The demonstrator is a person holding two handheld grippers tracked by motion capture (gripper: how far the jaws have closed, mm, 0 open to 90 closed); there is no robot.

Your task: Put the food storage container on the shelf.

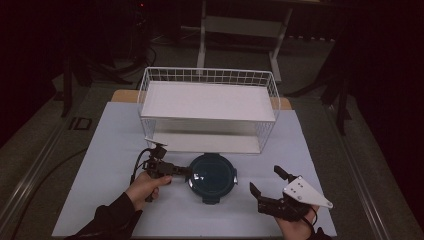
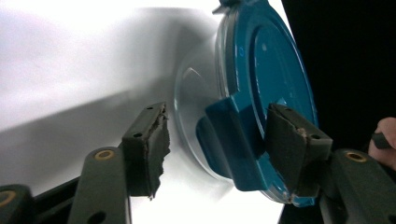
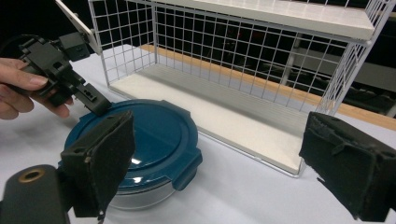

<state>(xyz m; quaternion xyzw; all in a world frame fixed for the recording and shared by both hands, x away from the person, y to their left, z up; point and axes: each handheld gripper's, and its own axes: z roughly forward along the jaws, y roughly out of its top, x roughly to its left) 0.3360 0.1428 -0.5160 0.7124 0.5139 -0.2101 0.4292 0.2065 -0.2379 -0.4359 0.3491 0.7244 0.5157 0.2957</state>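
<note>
Reaching in from the side, the left gripper (image 1: pixel 186 171) straddles a clip of the blue-lidded container (image 1: pixel 212 177) on the table (image 1: pixel 100 150) before the wire shelf (image 1: pixel 207 107), jaws apart around it. Right gripper (image 1: pixel 264 181) hovers nearby, jaws wide apart.

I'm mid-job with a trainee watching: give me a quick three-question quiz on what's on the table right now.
1. True or false: the right gripper is clamped on the container.
2. Which part of the container sits between the left gripper's jaws? A) the glass base B) a blue lid clip C) the top centre of the lid
3. Where does the wire shelf rack stand relative to the container, in the high view?

Key
1. False: its jaws are spread wide, apart from the container.
2. B
3. Just behind it, farther from the person.
</note>
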